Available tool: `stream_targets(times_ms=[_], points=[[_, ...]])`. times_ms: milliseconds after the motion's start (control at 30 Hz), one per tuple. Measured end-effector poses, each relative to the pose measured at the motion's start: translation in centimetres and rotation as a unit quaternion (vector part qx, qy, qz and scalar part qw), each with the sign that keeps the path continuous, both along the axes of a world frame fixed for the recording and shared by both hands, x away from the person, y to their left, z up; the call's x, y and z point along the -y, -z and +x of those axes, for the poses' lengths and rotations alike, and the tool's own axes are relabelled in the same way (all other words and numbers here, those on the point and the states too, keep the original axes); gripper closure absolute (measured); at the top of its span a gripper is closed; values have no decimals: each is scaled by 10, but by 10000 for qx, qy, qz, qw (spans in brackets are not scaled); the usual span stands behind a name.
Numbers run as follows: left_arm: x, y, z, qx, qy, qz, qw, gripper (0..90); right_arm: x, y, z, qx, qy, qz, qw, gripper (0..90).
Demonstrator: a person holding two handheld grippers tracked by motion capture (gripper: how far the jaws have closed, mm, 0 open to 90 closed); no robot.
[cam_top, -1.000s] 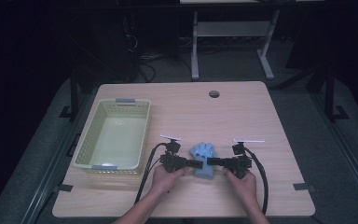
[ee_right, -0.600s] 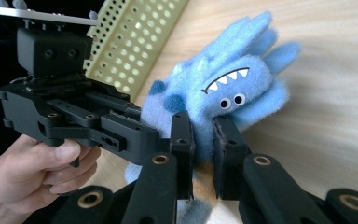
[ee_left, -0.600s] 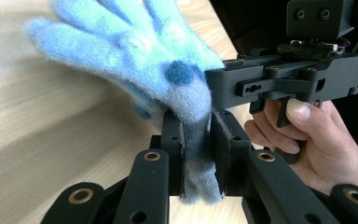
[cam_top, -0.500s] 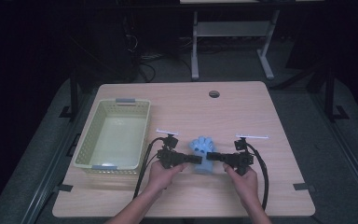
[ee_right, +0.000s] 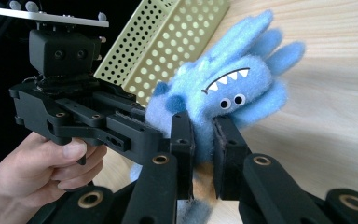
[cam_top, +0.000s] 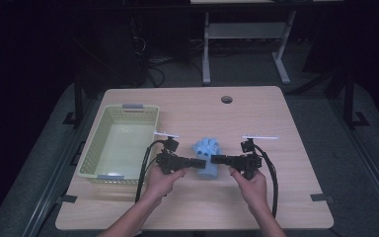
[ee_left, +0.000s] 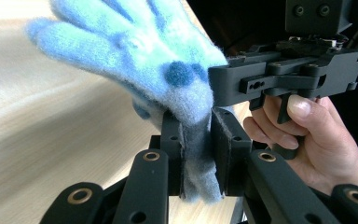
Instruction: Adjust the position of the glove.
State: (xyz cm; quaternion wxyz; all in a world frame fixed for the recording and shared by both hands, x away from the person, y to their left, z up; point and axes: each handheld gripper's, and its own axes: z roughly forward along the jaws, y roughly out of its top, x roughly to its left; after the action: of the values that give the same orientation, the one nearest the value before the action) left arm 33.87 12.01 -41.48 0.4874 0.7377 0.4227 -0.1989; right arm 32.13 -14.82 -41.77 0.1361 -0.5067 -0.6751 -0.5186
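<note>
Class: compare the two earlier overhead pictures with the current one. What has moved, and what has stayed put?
Very little has changed. The left gripper and right gripper stay clamped on the blue plush toy between them, at about the same spot. The green basket and table are unchanged.

Light blue fuzzy plush toy (ee_right: 223, 98) w/ paler turquoise patches, darker blue round spots, white zigzag teeth & white-black googly eyes. Pale yellow-green perforated basket (cam_top: 121, 143) w/ grey end clips, on light wood-grain table (cam_top: 276, 123). Black left gripper (ee_left: 198, 154) & right gripper (ee_right: 203, 149), black cables.
</note>
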Motion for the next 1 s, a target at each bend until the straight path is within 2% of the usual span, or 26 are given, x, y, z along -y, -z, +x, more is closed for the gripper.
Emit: stream_targets(times_ms=[633,767,1000], points=[[-37,-22,5,117,-193,-139,9996,753,-34,-29,17,164,-262,-47,9995,803],[-45,-25,6,80,-233,-172,9995,753,-42,-34,20,201,-329,-86,9992,803],[-56,-30,8,108,-318,-176,9993,752,-54,-39,27,222,-416,-107,9988,803]])
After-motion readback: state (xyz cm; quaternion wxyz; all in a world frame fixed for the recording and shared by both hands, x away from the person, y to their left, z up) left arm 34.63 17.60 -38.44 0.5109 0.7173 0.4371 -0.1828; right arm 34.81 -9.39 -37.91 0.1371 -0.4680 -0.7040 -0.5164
